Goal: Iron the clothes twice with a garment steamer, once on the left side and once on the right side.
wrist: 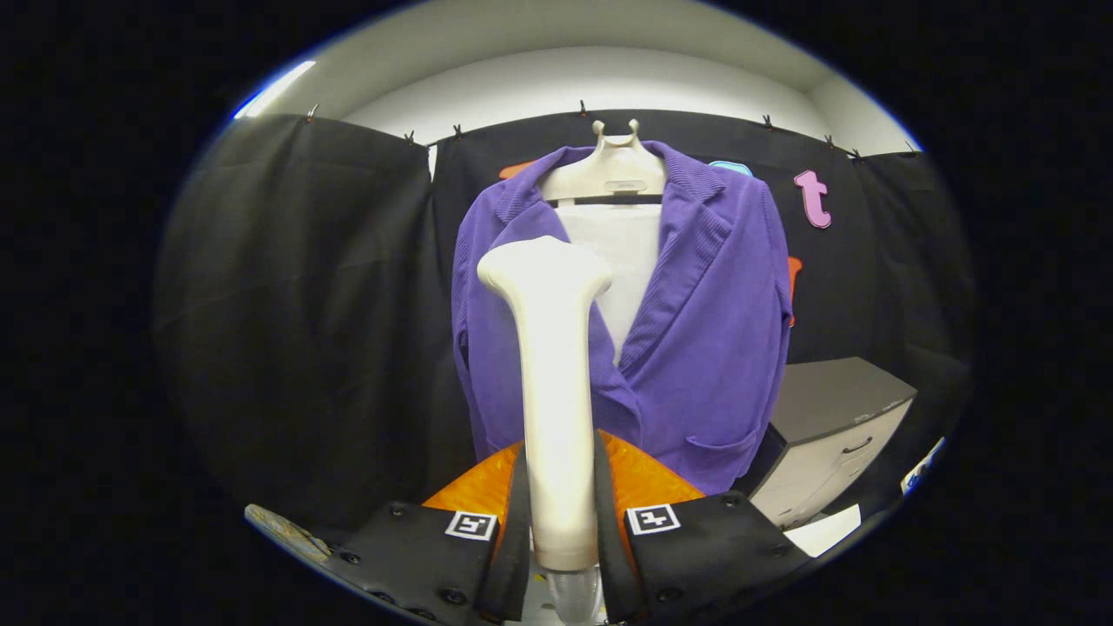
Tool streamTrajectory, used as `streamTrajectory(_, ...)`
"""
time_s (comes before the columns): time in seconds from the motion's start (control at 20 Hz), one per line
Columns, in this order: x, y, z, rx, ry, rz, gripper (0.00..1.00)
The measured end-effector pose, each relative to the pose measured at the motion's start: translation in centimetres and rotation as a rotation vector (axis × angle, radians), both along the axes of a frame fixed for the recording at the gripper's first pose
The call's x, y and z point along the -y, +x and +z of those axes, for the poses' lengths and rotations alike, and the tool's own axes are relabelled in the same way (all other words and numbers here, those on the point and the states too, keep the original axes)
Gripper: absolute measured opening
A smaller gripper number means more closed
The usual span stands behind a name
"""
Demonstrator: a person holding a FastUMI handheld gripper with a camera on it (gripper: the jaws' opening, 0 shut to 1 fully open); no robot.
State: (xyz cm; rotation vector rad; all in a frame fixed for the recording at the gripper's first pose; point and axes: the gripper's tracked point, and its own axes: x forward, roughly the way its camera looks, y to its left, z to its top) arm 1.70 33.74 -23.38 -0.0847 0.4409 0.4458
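My tongs (561, 530): clamped on cream plastic garment steamer (555, 382), upright between both fingers. Beyond: purple ribbed knit jacket (696, 348) on cream hanger (609, 174); grey drawer cabinet (835, 426) beside.

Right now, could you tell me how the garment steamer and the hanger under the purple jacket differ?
The garment steamer stands upright, clamped between the gripper fingers, in front of the purple jacket; the hanger sits beyond them, inside the jacket's collar. The steamer looks tall and slim, the hanger broad and short. Both are cream-white.
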Motion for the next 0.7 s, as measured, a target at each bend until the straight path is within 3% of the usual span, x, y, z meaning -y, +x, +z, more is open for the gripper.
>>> streamTrajectory(0.25, -2.8, 0.0, -3.9, -0.056, -0.049, 0.031, 0.41)
streamTrajectory(0.7, -2.8, -1.0, -8.2, -0.123, -0.129, 0.026, 0.41)
